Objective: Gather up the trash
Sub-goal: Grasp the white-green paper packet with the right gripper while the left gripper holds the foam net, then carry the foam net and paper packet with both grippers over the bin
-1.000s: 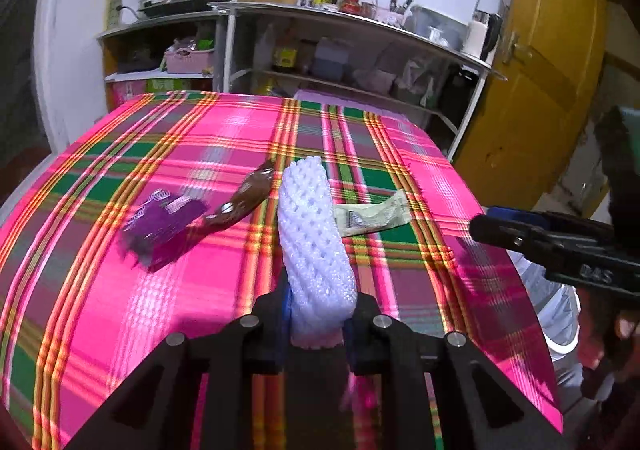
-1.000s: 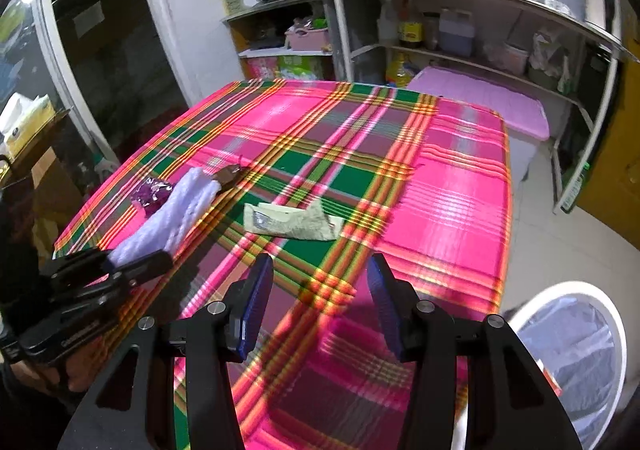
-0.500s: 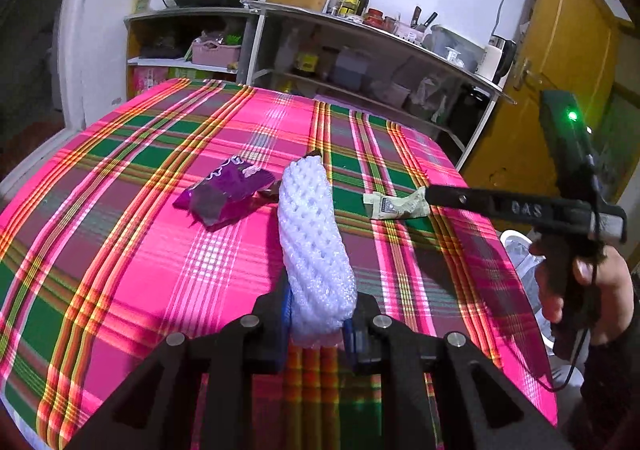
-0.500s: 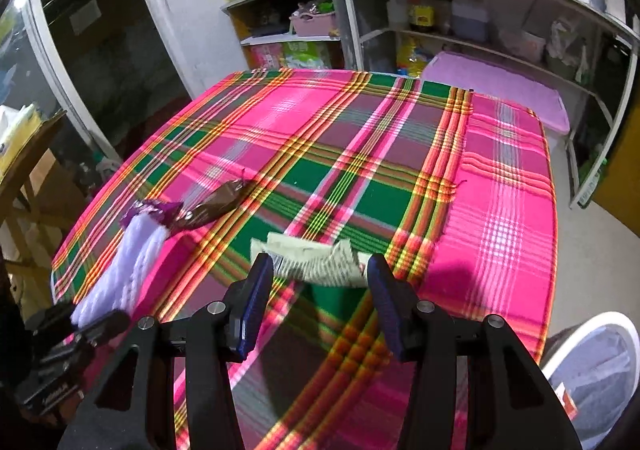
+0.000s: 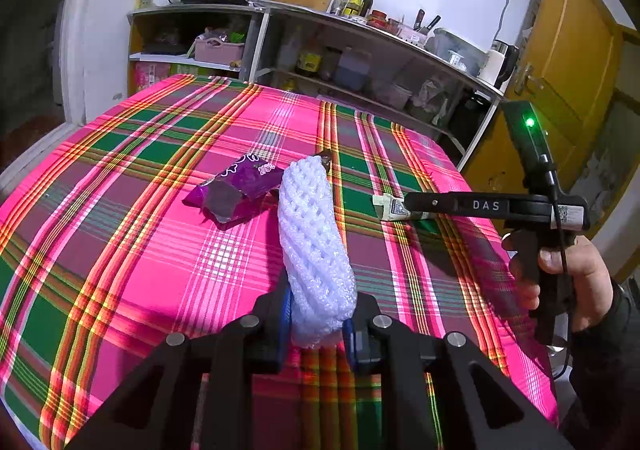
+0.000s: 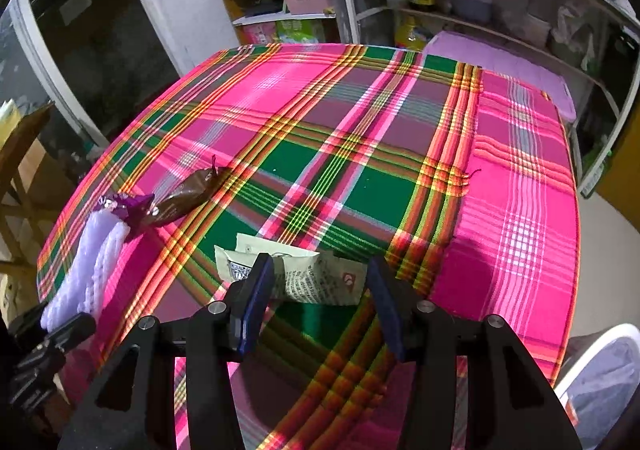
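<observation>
A pink plaid cloth (image 5: 120, 250) fills mid-frame below kitchen shelves (image 5: 360, 62); the left gripper (image 5: 318, 330) clamps white foam netting (image 5: 316, 242), while the right gripper (image 6: 320, 290), jaws just narrowing, seemingly straddles a paper wrapper (image 6: 312, 278) untouched.

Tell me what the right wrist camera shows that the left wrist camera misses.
Only the right wrist view shows the white-rimmed bin beside the table and most of the brown wrapper. Only the left wrist view shows the person's hand and the yellow door. Both show the white foam net sleeve, purple wrapper, pale printed packet and pink plaid tablecloth.
</observation>
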A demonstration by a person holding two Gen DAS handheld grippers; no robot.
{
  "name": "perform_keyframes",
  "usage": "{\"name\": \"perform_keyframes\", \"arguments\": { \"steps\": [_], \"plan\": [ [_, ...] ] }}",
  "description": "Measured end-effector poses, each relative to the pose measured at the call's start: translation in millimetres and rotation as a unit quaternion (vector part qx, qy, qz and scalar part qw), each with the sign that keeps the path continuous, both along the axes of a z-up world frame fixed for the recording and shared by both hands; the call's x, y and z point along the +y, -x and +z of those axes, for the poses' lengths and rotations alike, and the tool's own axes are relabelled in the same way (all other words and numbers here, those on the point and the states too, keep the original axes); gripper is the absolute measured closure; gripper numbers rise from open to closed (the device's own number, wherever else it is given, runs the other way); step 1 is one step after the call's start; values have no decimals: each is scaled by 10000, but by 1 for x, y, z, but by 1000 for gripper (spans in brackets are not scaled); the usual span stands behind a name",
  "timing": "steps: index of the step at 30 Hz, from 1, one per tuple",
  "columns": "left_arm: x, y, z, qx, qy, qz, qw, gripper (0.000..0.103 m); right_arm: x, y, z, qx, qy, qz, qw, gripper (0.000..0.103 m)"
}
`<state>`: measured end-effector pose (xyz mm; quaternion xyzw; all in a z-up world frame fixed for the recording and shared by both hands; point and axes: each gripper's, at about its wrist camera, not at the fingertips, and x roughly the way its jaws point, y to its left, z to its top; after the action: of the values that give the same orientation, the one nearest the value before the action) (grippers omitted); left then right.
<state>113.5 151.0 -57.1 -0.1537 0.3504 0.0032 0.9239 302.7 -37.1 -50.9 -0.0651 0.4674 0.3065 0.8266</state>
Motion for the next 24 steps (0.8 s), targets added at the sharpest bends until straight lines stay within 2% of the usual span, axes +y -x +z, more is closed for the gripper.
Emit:
{"name": "perform_keyframes", "arguments": {
  "steps": [3, 7, 10, 24],
  "plan": [
    [-1, 1, 0, 11, 0, 2, 10000, 82, 0, 4, 3, -145, 48, 10, 9999, 74],
    [-4, 0, 1, -5, -8, -35, 10000, 82, 0, 10, 6, -252, 115, 25, 9996, 78],
    [-7, 0, 3, -6, -29, -55, 10000, 82, -4, 16, 8, -295, 94, 23, 9995, 86],
    [-29, 13, 18, -103, -109, -157, 9998, 82, -38, 58, 26, -448, -192, -94, 9988, 89]
  ]
}}
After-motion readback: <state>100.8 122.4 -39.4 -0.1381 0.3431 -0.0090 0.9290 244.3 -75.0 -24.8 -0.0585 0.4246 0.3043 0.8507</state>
